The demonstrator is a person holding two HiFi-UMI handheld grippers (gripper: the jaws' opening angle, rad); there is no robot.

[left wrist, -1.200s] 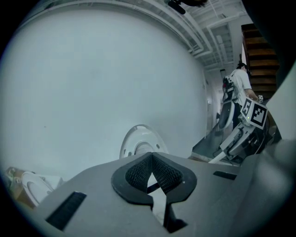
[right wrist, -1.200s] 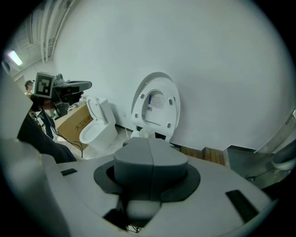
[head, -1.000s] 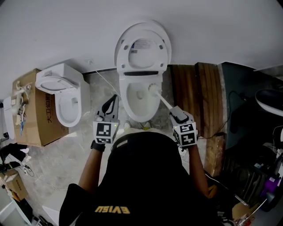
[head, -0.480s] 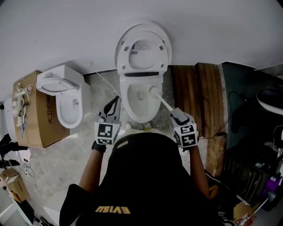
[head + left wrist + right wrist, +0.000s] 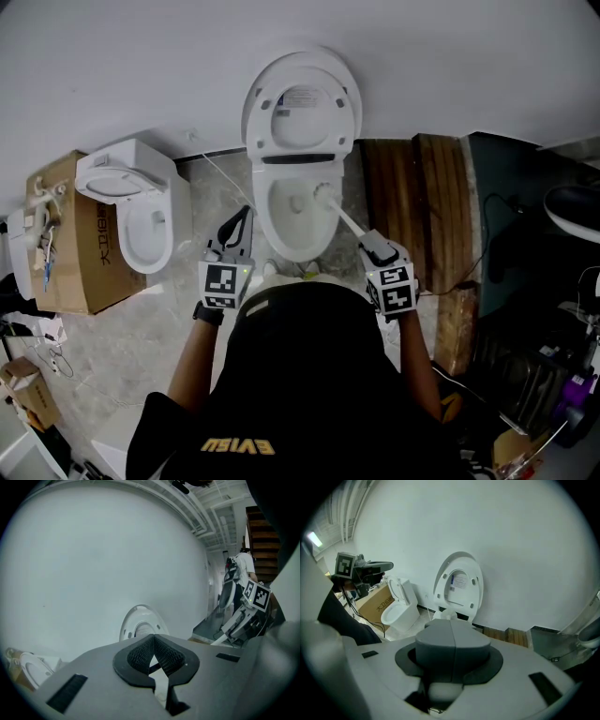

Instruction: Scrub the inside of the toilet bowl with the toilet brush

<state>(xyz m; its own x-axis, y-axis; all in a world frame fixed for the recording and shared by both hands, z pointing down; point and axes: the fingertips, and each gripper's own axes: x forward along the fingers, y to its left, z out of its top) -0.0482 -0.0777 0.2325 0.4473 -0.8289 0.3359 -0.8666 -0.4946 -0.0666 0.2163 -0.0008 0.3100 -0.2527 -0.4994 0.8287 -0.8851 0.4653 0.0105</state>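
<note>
Ahead of the right gripper [image 5: 375, 247] we see the toilet brush [image 5: 345, 217]. Its thin, straight white handle runs out from the jaws and slants up-left. The round, tufted white brush head [image 5: 324, 191] sits inside the toilet bowl [image 5: 296, 227], toward the bowl's right side.

The right gripper's grey jaws are closed together on the handle. In the right gripper view, a white piece of it shows wedged low between them, with the fluffy head just past the tips.

The bowl is glossy white ceramic, oval, and open. Its lid [image 5: 303, 98] is rounded smooth plastic, tipped up against the plain white wall [image 5: 141, 66] beyond both grippers.

The left gripper [image 5: 242, 223] is just to the left of the bowl, outside the rim and well apart from the brush. Its ribbed black pads meet at the tips with nothing between them.

Further left of that gripper is a second toilet [image 5: 141, 211], white and boxy with a rounded seat. It stands against a brown cardboard box [image 5: 66, 234].

To the right of the right gripper are dark brown wooden boards [image 5: 412, 202] with a plank grain. Under both grippers the floor [image 5: 155, 323] is pale, veined and marble-like.
</note>
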